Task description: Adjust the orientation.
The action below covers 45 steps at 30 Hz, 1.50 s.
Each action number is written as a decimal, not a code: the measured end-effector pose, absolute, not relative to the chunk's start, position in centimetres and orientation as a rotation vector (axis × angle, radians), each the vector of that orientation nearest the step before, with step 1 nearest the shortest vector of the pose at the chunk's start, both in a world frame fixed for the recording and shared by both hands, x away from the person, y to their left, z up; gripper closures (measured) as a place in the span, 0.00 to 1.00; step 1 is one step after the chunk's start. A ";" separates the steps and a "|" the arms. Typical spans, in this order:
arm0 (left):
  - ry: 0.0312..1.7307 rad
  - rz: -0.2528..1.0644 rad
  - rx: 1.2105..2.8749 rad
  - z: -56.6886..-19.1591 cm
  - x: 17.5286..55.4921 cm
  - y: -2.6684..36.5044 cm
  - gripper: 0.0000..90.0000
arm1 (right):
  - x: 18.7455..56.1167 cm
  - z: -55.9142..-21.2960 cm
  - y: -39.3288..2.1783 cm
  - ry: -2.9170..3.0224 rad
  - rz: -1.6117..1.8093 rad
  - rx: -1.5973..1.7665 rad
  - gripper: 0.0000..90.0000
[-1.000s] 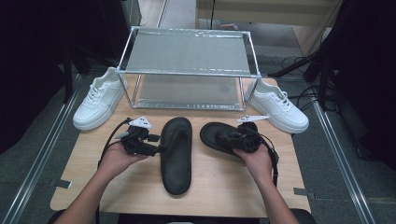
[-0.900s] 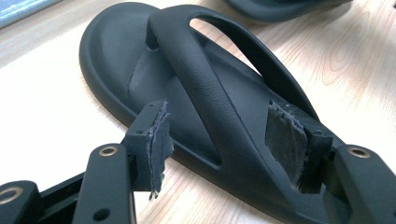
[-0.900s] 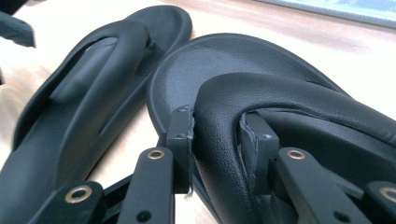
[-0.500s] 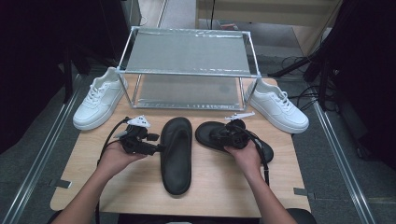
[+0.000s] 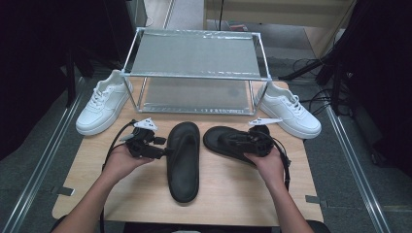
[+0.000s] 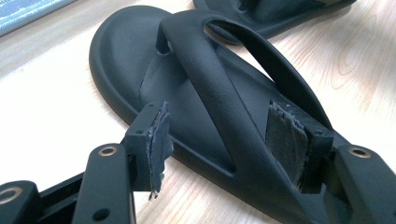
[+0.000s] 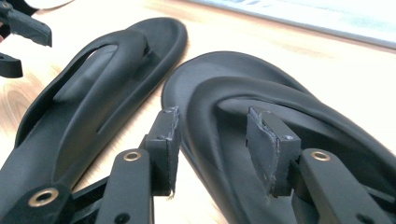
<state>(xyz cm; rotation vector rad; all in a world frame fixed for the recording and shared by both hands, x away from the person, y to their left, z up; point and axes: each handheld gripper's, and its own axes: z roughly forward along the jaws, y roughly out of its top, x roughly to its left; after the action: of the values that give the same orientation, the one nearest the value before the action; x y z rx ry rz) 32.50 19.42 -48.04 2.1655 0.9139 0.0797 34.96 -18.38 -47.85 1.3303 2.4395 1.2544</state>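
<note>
Two white sneakers (image 5: 102, 104) flank a metal rack (image 5: 194, 73) on the table (image 5: 233, 204).

Two black flip-flops lie sole-down on the table: the left flip-flop (image 5: 183, 160) straight, the right flip-flop (image 5: 233, 143) angled crosswise.

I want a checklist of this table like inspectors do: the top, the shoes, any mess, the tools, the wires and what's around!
Surface: wooden table, bare in front.
Job's things: two black sandals; left sandal lies lengthwise, right sandal lies slanted beside it.
Clutter: metal rack at the back; a white sneaker to its left, another white sneaker to its right.
Tools: left tool open, its pads either side of the left sandal's strap, not pressing; right tool open around the right sandal's edge and strap, jaws just been opening.
Cables: black cable trails from the left tool; more cables on the floor at right.
Surroundings: grey floor, dark beyond.
</note>
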 end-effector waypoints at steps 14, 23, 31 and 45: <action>0.889 0.055 2.182 -48.0 33.8 18.1 0.44 | 34.1 -47.7 -21.7 2.419 1.196 1.380 0.93; 0.867 0.046 2.188 -48.0 34.2 17.5 0.44 | 33.8 -48.3 -21.0 2.465 1.089 1.368 1.00; 0.848 0.028 2.159 -47.6 34.0 17.1 0.45 | 33.5 -48.3 -20.8 2.473 1.089 1.339 0.98; 0.863 0.023 2.186 -48.1 34.0 17.1 0.45 | 32.7 -48.3 -19.2 2.510 1.085 1.286 0.98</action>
<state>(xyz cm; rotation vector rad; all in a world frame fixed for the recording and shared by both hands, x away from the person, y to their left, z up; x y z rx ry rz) 34.04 17.06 -48.07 2.1857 0.8627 0.0229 32.73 -19.19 -48.32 1.2856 2.5097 1.0855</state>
